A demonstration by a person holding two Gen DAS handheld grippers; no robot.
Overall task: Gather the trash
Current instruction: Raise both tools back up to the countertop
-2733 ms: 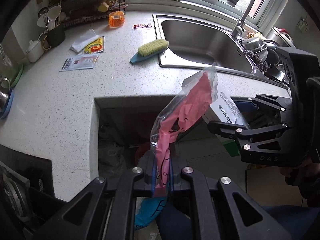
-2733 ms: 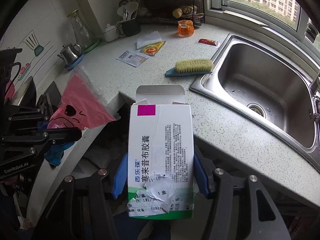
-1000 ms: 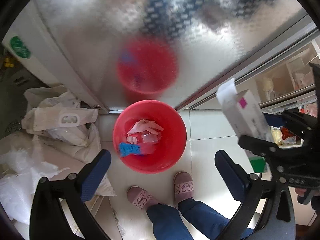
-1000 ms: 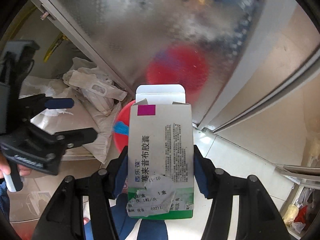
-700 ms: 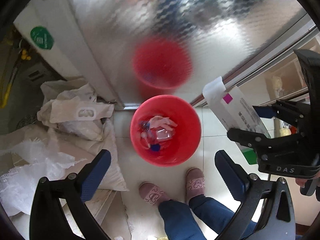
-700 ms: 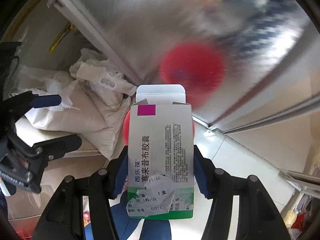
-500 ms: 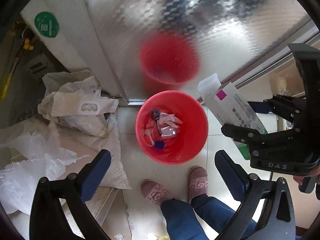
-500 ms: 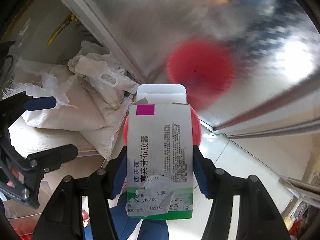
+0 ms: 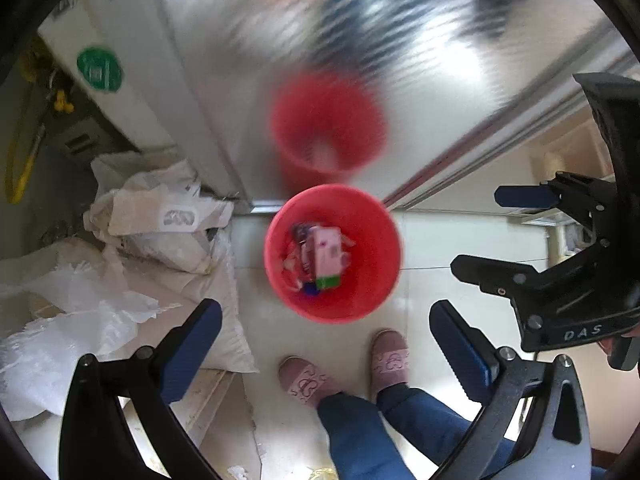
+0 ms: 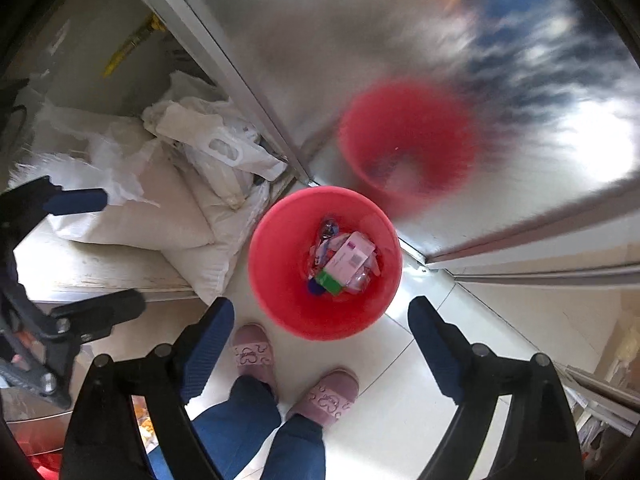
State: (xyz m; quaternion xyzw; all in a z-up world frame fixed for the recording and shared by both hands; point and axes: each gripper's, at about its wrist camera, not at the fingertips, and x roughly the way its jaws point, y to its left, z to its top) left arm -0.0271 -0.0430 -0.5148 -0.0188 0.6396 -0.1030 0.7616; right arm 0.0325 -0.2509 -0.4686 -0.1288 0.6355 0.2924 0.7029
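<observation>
- The round red plastic bin stands on the pale tiled floor, against a shiny ribbed metal door that mirrors it.
- The white cardboard medicine box with a green end lies inside the bin on top of other wrappers — tilted, green end toward the person's feet.
- The right gripper points down over the bin, its jaws opening wide with nothing between them.
- The left gripper is also spread wide and empty.
- Two pink slippers stand just beside the bin.
- White woven sacks are piled to the bin's left.
</observation>
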